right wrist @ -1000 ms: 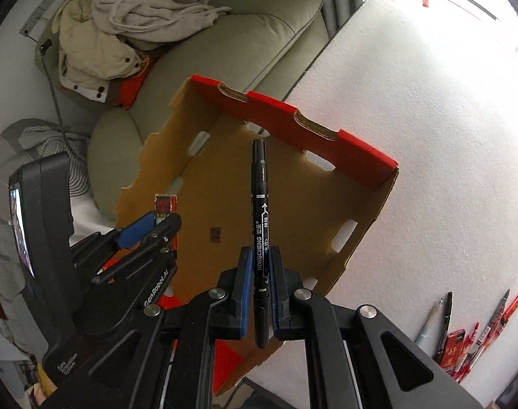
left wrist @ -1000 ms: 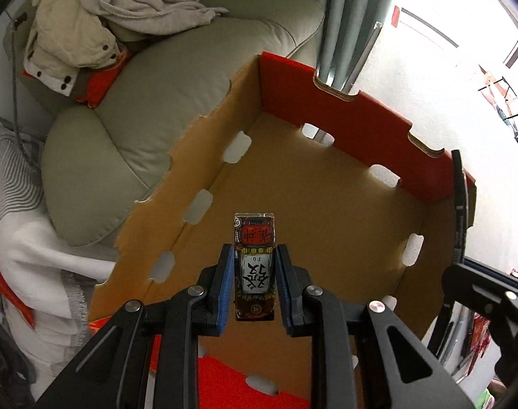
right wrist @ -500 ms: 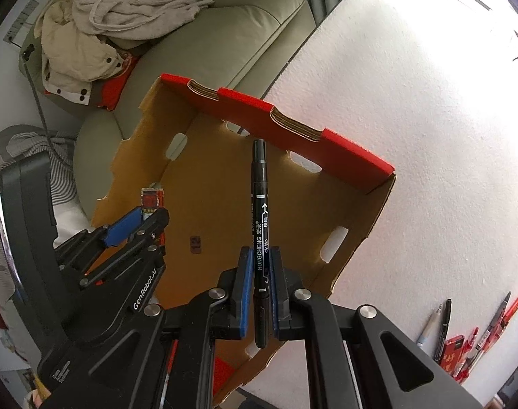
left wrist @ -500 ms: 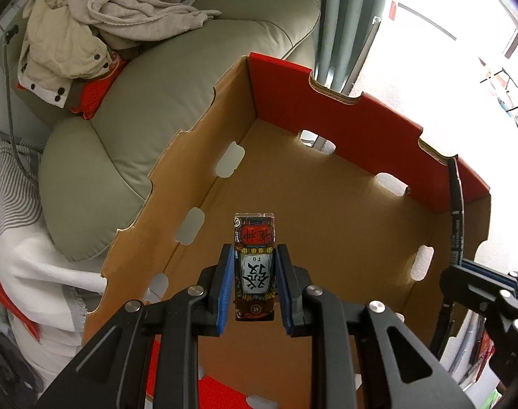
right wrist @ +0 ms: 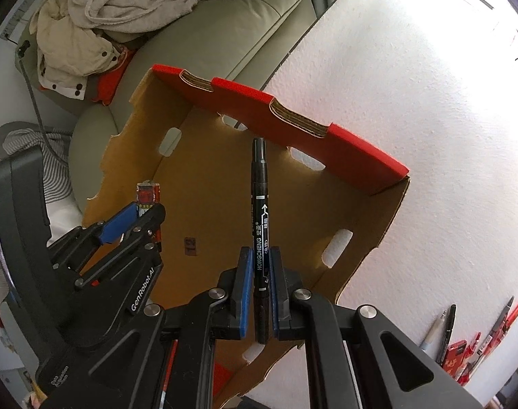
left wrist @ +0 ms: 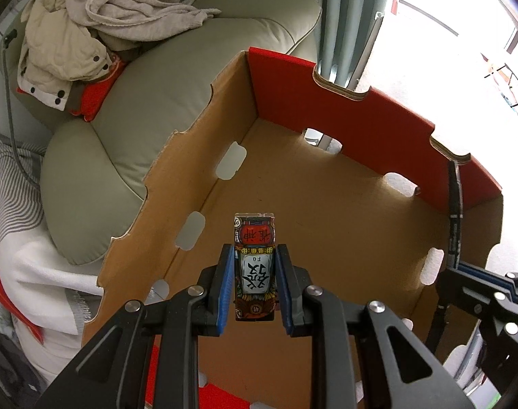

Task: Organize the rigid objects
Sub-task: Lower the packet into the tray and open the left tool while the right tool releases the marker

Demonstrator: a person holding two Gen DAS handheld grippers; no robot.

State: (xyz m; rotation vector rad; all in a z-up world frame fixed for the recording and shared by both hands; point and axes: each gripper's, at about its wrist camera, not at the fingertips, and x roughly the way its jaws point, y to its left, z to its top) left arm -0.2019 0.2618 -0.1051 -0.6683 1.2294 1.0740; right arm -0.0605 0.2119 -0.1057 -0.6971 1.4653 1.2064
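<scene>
On the left, our left gripper [left wrist: 255, 283] clamps a small printed box [left wrist: 254, 266]; on the right, our right gripper [right wrist: 259, 291] clamps a marker [right wrist: 260, 211]. Both point lengthwise down into the carton [right wrist: 245, 184], its bare floor directly beneath.

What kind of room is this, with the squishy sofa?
Probably a living room in someone's home. There is a soft grey-green sofa with a heap of clothes on it, long curtains by a bright window, and a cardboard box beside the sofa.
</scene>
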